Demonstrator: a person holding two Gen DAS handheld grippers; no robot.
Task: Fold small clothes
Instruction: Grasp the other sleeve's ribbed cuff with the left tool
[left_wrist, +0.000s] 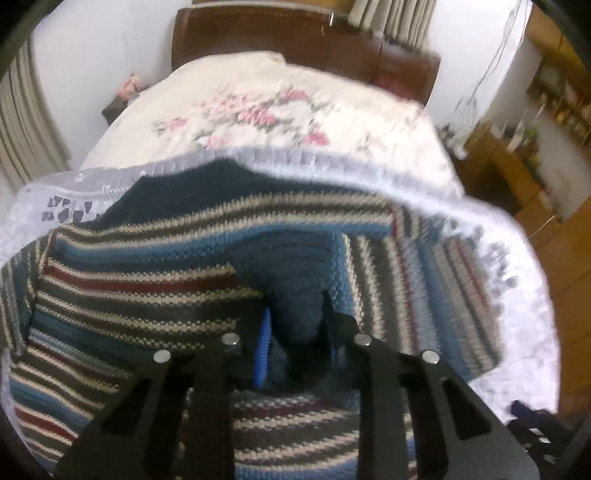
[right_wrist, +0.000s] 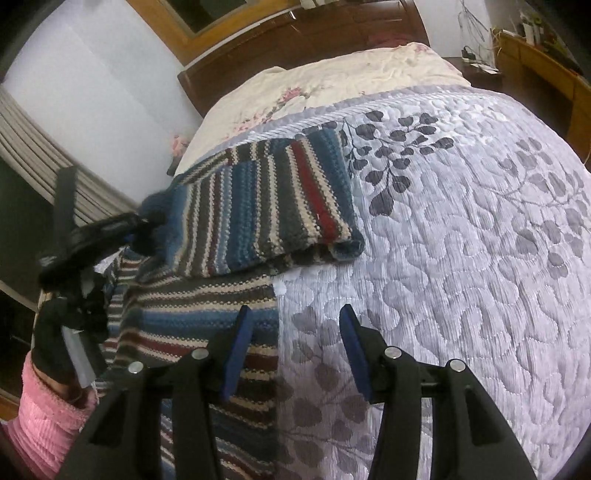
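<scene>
Striped knit sweater (right_wrist: 258, 206) lies on the bed, on the pale quilt w/ leaf print (right_wrist: 461, 240), toward the quilt's left side. It's partly folded: one flap w/ vertical stripes lies doubled over the lower part, whose stripes run crosswise. Folded edge w/ blue trim points right, resting on the quilt.

Left tongs (right_wrist: 144, 230), seen from the right wrist cam at the sweater's left edge: tips pressed into a bunched blue bit of the knit, which is lifted a little there. In the left wrist view the left tongs (left_wrist: 295, 325) are surrounded by sweater; a dark blue wad of fabric sits between the blue-padded finger (left_wrist: 263, 347) and the other finger, so they're clamped on the sweater w/ only a narrow gap filled by cloth. That view is blurred, so finer detail is unclear.

Right tongs (right_wrist: 295, 328) spread wide, nothing between the fingers. Left blue pad (right_wrist: 238, 350) hangs over the sweater's right edge, the other pad over bare quilt; can't tell if either touches.

A hand in a black glove (right_wrist: 62, 332) w/ a pink sleeve (right_wrist: 44, 417) holds the left tool's handle at lower left.

Beyond the quilt: cream bedspread w/ pink flowers (left_wrist: 258, 110), then a dark wood headboard (left_wrist: 295, 40). Wooden shelves (left_wrist: 554, 92) to the right hold small items, too blurred to name.
</scene>
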